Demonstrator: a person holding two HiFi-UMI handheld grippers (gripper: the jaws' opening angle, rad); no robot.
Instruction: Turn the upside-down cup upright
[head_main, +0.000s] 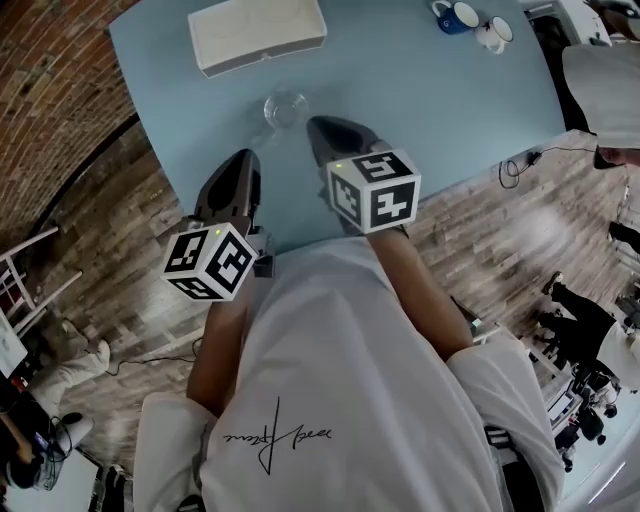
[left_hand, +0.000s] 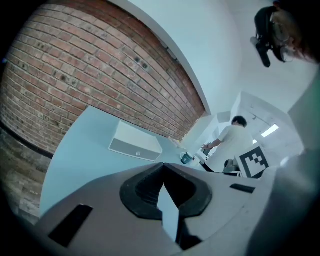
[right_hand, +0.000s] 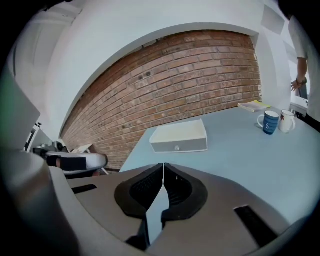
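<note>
A clear glass cup (head_main: 285, 108) stands on the light blue table (head_main: 440, 110), just beyond both grippers. From above I cannot tell which end is up. My right gripper (head_main: 321, 127) hovers close to the cup's right side, apart from it, shut with nothing between its jaws (right_hand: 163, 165). My left gripper (head_main: 244, 162) is over the table's near edge, left of and nearer than the cup, also shut and empty (left_hand: 163, 166). Neither gripper view shows the cup.
A flat white box (head_main: 257, 33) (right_hand: 179, 136) (left_hand: 135, 141) lies at the far side of the table. A blue mug (head_main: 458, 15) (right_hand: 270, 122) and a white mug (head_main: 493, 33) (right_hand: 286, 120) stand at the far right. People stand right of the table.
</note>
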